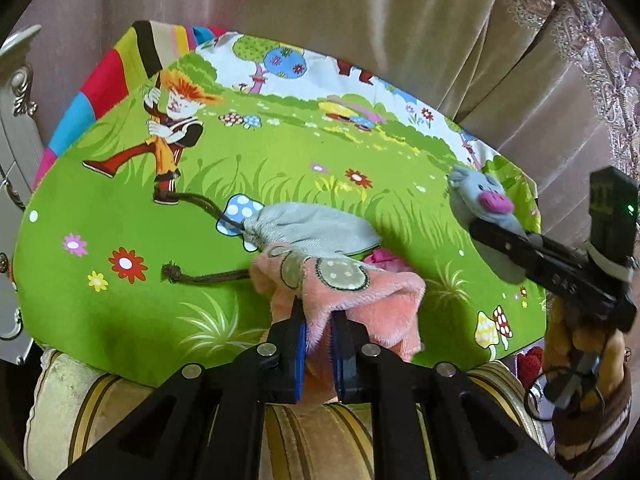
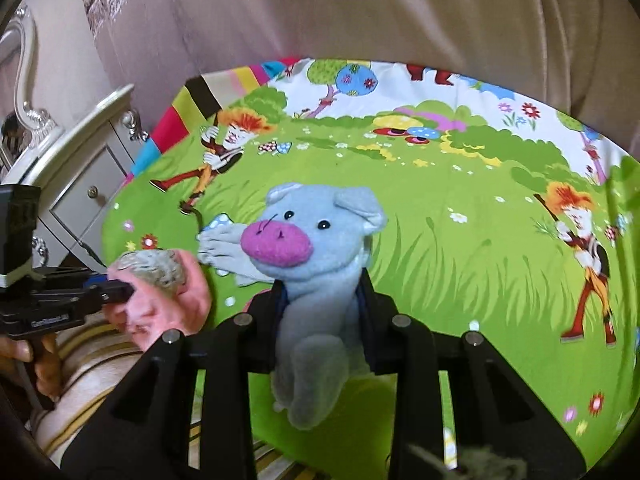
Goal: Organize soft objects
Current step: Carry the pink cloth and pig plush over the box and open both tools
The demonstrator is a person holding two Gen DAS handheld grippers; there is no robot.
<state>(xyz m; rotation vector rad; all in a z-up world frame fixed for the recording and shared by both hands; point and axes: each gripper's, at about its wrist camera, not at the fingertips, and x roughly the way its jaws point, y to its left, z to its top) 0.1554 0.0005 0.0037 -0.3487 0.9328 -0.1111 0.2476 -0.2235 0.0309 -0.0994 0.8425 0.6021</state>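
Observation:
My left gripper (image 1: 320, 320) is shut on a pink plush cloth (image 1: 344, 288) with grey-green patches, held just above the near edge of the cartoon-print green cloth (image 1: 280, 152). The pink cloth also shows in the right wrist view (image 2: 160, 296). A grey drawstring pouch (image 1: 312, 232) with brown cords lies on the green cloth just beyond it. My right gripper (image 2: 322, 292) is shut on a grey plush pig (image 2: 316, 240) with a purple snout, held upright above the cloth; the pig shows at the right in the left wrist view (image 1: 484, 200).
A small bright pink item (image 1: 382, 260) peeks out behind the pink cloth. A white bedside cabinet (image 2: 80, 168) stands to the left. Beige curtains (image 1: 360, 12) hang behind. A striped yellow cushion (image 1: 320, 432) lies under the near edge.

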